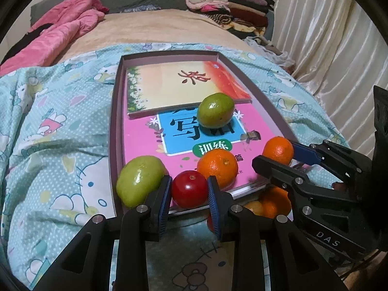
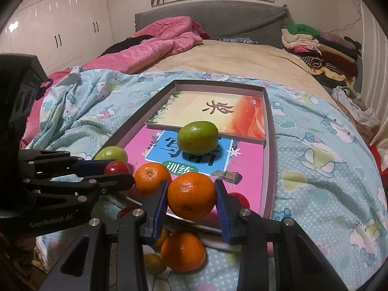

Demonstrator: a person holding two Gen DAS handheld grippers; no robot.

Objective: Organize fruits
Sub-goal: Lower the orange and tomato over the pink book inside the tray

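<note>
1. Glossy, smooth skin on the red tomato [image 1: 189,188], catching a bright highlight.
2. Dimpled, faintly shiny peel on the orange [image 2: 190,195].
3. Waxy sheen on the green fruit [image 1: 215,109].
4. Matt black plastic on the left gripper [image 1: 189,205] and right gripper [image 2: 191,212], with ribbed blue pads [image 1: 213,194] and bright metal pins.
5. Glossy printed paper on the pink book [image 1: 145,143]; matt card on the box [image 1: 115,111].
6. Soft printed cloth on the bedsheet [image 2: 315,145].
</note>
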